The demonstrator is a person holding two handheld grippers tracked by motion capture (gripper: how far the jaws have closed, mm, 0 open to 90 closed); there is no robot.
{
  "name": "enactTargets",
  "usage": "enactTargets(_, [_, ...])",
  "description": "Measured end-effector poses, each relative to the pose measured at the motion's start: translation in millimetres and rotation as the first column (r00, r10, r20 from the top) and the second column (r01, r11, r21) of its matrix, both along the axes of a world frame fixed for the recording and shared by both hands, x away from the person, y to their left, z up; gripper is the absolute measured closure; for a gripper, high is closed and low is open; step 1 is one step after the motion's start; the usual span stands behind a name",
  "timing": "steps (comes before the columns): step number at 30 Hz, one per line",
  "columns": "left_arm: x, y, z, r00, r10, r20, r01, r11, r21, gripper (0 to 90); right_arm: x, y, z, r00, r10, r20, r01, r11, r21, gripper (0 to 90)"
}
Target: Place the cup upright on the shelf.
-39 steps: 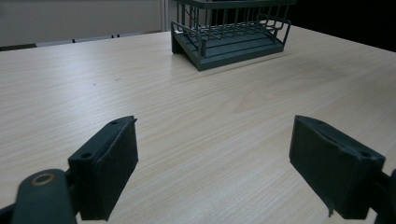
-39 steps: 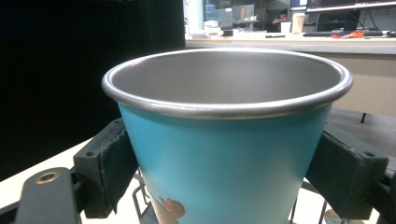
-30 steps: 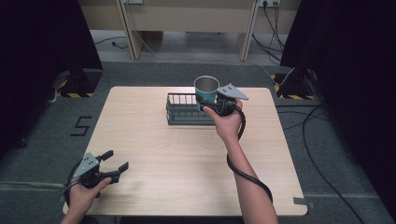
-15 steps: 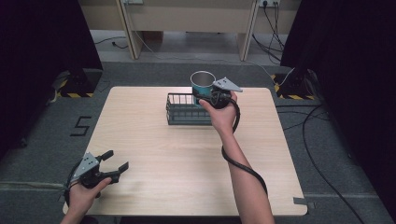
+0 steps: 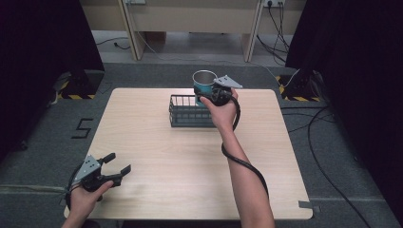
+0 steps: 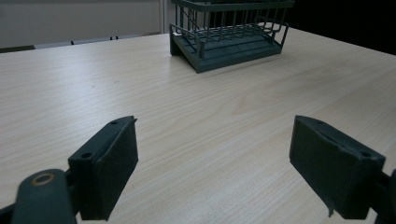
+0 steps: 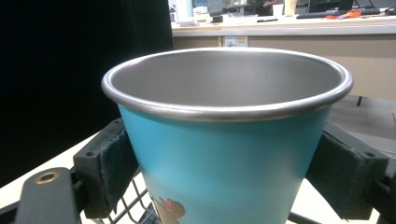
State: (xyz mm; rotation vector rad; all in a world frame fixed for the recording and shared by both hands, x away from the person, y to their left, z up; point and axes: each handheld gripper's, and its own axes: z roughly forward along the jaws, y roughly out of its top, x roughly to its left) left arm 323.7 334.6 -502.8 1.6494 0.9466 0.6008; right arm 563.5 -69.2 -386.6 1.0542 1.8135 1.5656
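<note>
Cup (image 5: 204,81), clamped in our right gripper (image 5: 212,96), has shifted left over the rack (image 5: 186,114); left gripper (image 5: 115,170) idles agape.

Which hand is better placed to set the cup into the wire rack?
Right. Its claw already grips the cup above the rack; the left claw is open at the table's near corner.
</note>
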Motion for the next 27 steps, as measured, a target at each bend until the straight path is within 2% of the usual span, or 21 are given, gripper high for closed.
enactTargets(10, [0.0, 0.0, 0.0, 1.0000, -0.002, 0.002, 0.002, 1.0000, -0.001, 14.9, 13.3, 13.4, -6.5, 0.9995, 0.000, -0.031, -0.001, 1.000, -0.017, 16.7])
enactTargets(27, [-0.5, -0.5, 0.5, 1.0000, -0.007, 0.005, 0.007, 1.0000, -0.005, 14.9, 23.6, 17.7, -28.4, 0.9959, -0.012, -0.090, 0.008, 0.999, -0.052, 16.6])
